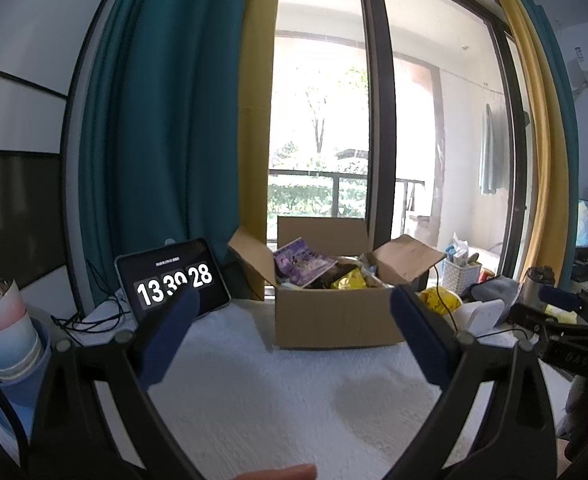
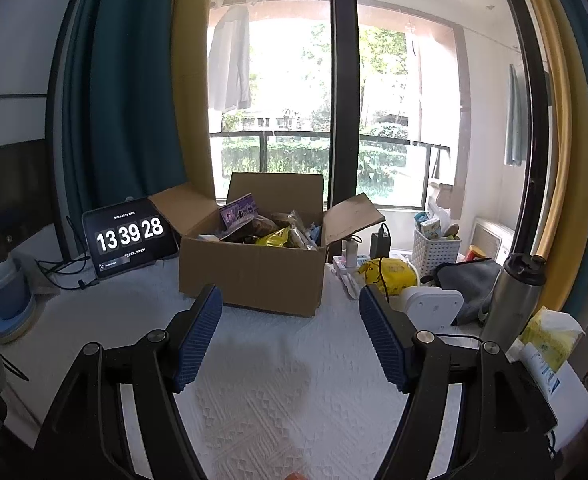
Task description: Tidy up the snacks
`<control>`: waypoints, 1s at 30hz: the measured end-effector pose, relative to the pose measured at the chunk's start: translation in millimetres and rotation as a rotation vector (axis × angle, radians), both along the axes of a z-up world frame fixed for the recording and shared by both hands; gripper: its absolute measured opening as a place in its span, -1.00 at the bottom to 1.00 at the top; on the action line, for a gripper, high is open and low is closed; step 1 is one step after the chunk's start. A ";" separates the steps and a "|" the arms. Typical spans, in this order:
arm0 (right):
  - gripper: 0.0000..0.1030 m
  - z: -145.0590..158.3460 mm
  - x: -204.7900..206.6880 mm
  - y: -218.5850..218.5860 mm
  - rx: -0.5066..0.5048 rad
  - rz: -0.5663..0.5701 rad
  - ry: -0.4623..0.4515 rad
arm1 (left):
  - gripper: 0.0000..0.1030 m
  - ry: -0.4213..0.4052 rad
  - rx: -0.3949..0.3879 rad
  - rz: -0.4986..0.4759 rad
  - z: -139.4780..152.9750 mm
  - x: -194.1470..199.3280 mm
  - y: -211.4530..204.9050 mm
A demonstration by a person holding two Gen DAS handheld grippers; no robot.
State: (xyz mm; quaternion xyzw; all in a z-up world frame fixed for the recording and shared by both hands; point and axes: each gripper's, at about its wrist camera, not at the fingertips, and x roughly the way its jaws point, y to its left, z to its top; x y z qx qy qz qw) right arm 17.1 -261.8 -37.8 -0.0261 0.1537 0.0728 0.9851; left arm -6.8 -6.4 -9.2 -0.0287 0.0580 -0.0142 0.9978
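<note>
Broadly, a table under a white textured cloth (image 2: 278, 380) fills the foreground before a tall window, and a cardboard box (image 2: 254, 272) with all its flaps folded outward stands at the middle of it, toward the far edge. It holds the snacks: a purple packet (image 2: 238, 211) leaning upright at the back left, a yellow bag (image 2: 274, 238) near the middle, and darker wrappers between them that are hard to tell apart. These look like light, crinkly pouches that are probably slippery and easy to crush, so a top seam or corner seems the safest place to pinch. A tablet clock (image 2: 130, 238) is propped just left of the box; clutter crowds its right side, including a white basket (image 2: 437, 254) and a steel flask (image 2: 513, 300). The left gripper (image 1: 290, 320) and the right gripper (image 2: 290, 334) both hover over bare cloth short of the box, jaws spread wide and holding nothing. Open cloth in front gives the best room for setting packets down; the raised flaps could snag a reaching finger.
</note>
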 end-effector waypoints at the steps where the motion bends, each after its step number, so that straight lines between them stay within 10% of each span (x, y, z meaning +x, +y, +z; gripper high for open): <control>1: 0.44 -0.3 -0.2 0.1 0.000 0.000 0.000 | 0.90 0.000 0.000 -0.001 -0.1 0.0 0.2; 30: 0.45 -8.7 6.7 -5.7 0.007 -0.020 0.033 | 0.90 0.008 0.013 0.000 -9.2 -1.8 -2.6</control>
